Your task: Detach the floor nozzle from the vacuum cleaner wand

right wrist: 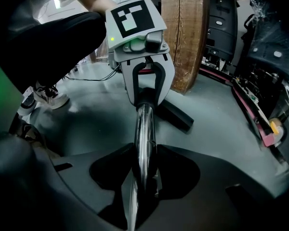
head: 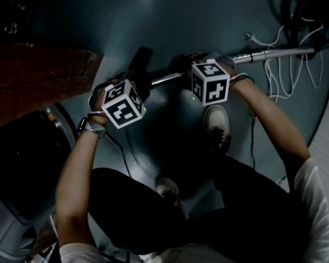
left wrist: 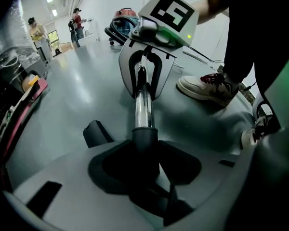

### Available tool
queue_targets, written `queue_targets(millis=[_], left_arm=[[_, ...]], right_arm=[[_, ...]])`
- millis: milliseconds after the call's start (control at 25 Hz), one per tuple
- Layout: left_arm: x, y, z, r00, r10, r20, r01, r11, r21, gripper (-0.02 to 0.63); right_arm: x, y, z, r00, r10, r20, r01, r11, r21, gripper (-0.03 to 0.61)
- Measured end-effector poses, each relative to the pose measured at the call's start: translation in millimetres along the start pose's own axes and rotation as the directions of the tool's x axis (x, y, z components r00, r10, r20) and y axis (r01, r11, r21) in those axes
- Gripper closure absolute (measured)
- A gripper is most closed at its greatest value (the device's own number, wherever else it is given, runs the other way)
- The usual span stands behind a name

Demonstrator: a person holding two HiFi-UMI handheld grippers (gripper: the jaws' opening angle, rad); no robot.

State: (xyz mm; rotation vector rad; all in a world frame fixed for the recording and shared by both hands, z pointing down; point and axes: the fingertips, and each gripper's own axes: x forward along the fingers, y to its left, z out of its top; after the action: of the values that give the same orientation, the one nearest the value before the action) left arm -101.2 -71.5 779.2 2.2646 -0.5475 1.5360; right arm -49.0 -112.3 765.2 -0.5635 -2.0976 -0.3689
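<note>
Black-trousered legs (head: 170,218) fill the foreground. Left gripper (left wrist: 145,174) clamps wide around the black plastic floor nozzle's (head: 141,64) dark collar (left wrist: 144,137), still sleeved over the chrome metal wand (head: 274,52). Further right, right gripper (right wrist: 142,174) clasps that tube. Separation looks not yet begun.

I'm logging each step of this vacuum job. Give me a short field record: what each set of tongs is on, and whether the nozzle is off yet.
chrome wand: held by both tongs
left tongs: shut on the dark collar at the wand's lower end
right tongs: shut on the chrome wand further up
floor nozzle: on the grey floor, still joined to the wand
white shoe: beside the wand
</note>
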Motion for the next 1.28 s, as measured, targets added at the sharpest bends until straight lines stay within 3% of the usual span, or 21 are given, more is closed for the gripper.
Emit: queue_targets(millis=[80, 200, 280, 400, 600, 720, 1080, 1280], left_arm=[[-1.7, 0.7, 2.1, 0.999, -0.037, 0.024, 0.039, 0.996, -0.076, 0.436], [-5.7, 0.5, 5.4, 0.991, -0.104, 0.083, 0.119, 0.969, -0.216, 0.437], [-5.5, 0.2, 6.1, 0.989, -0.113, 0.09, 0.132, 0.961, -0.241, 0.437], [-4.8, -1.4, 6.6, 0.993, -0.103, 0.058, 0.112, 0.975, -0.191, 0.437], [2.2, -6.7, -17.9, 0.996, -0.043, -0.073, 0.042, 0.999, -0.014, 0.439], [1.9, -5.2, -23.8, 0.997, -0.036, -0.068, 0.034, 0.999, -0.037, 0.439], [16.1, -12.1, -27.0, 0.991, -0.01, -0.132, 0.015, 0.999, 0.04, 0.436], [20.0, -8.4, -28.0, 0.99, -0.006, -0.138, 0.009, 1.0, 0.022, 0.434]], right_arm=[[-0.2, 0.4, -2.0, 1.0, -0.001, -0.009, 0.001, 1.0, -0.009, 0.413], [1.0, 1.1, -3.9, 1.0, -0.01, -0.014, 0.01, 1.0, -0.013, 0.413], [1.3, 1.4, -4.6, 1.0, -0.013, -0.015, 0.012, 1.0, -0.014, 0.413], [1.5, 1.2, -5.6, 1.0, -0.01, -0.019, 0.01, 1.0, -0.019, 0.413], [7.0, 4.7, -31.5, 0.997, 0.006, -0.083, -0.006, 1.0, 0.002, 0.413], [8.5, 8.0, -45.7, 0.995, 0.019, -0.098, -0.016, 0.999, 0.028, 0.413], [13.2, 6.9, -42.7, 0.996, 0.016, -0.092, -0.012, 0.999, 0.037, 0.413], [17.2, 11.0, -47.8, 0.994, 0.024, -0.11, -0.021, 0.999, 0.033, 0.413]])
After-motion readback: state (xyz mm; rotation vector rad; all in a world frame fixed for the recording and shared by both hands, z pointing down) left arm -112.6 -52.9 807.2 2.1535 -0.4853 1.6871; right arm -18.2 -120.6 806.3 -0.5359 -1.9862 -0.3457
